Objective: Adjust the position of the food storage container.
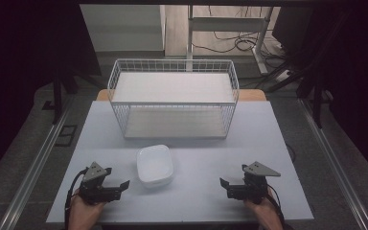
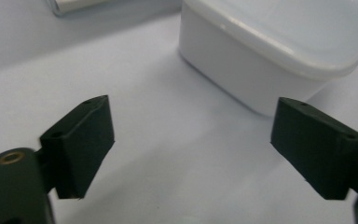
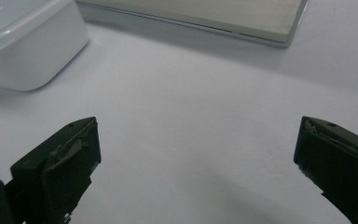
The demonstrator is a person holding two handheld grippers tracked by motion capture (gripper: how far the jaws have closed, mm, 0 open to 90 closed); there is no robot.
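A white square plastic container (image 1: 155,165) sits on the table between my two grippers. My left gripper (image 1: 117,184) rests near the table's front left, open, with nothing between its jaws. In the left gripper view the container (image 2: 279,51) stands just ahead and to the right of the open gripper (image 2: 193,144). My right gripper (image 1: 226,184) lies at the front right, open and empty. In the right gripper view the container (image 3: 25,42) is at the upper left, well ahead of that gripper (image 3: 198,158), with bare table between the jaws.
A white wire basket (image 1: 173,98) with a light board in its bottom stands at the back of the white table (image 1: 196,191). Its base edge (image 3: 200,16) shows in the right gripper view. A white desk frame and cables lie on the floor beyond.
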